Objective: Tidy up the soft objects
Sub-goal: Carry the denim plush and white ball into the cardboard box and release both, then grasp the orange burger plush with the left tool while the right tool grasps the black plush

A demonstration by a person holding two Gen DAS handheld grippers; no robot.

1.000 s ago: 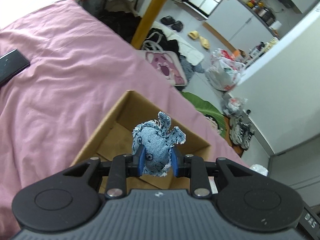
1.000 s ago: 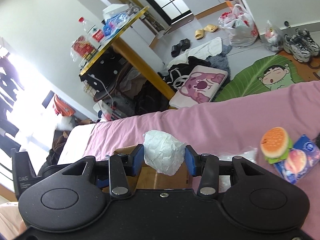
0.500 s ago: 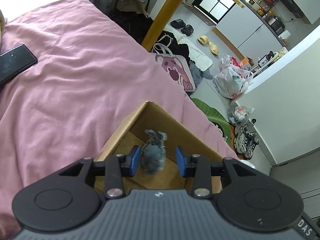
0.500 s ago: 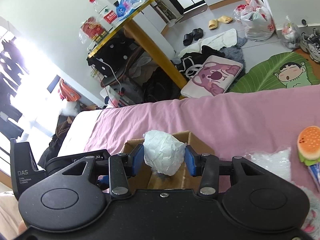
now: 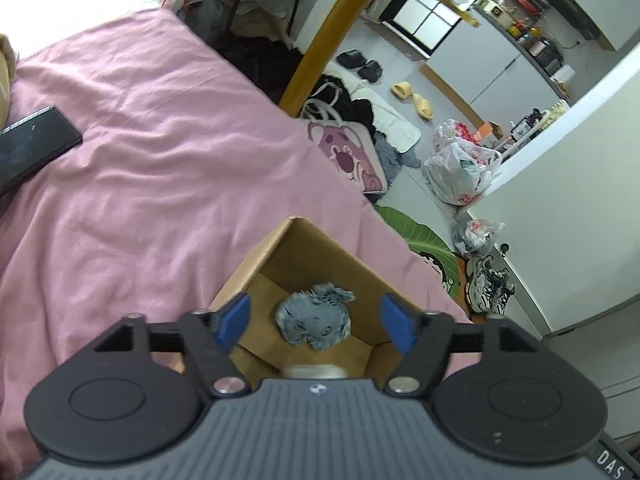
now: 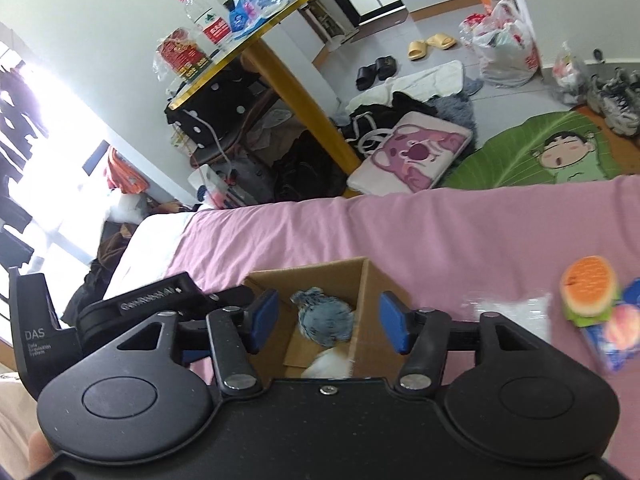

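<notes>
An open cardboard box [image 5: 304, 248] [image 6: 370, 300] stands on the pink bedsheet [image 5: 140, 168]. Inside it lies a blue denim stuffed toy [image 5: 316, 318] [image 6: 326, 318]. A white crumpled soft lump [image 6: 330, 366] lies in the box too, and shows blurred as the white lump [image 5: 314, 371] in the left wrist view. My left gripper [image 5: 316, 322] hangs open above the box with nothing between its fingers. My right gripper [image 6: 328, 322] is open over the same box. The left gripper's body [image 6: 152, 294] shows at the left of the right wrist view.
A burger-shaped squishy [image 6: 588, 292], a peach-print blue packet [image 6: 620, 332] and a clear plastic bag [image 6: 516, 314] lie on the sheet right of the box. A black phone [image 5: 32, 146] lies far left. Beyond the bed edge are a yellow-legged table [image 6: 296, 92] and floor clutter.
Both grippers opened. The denim toy dropped from the left gripper into the box, then the white lump dropped from the right gripper into it.
</notes>
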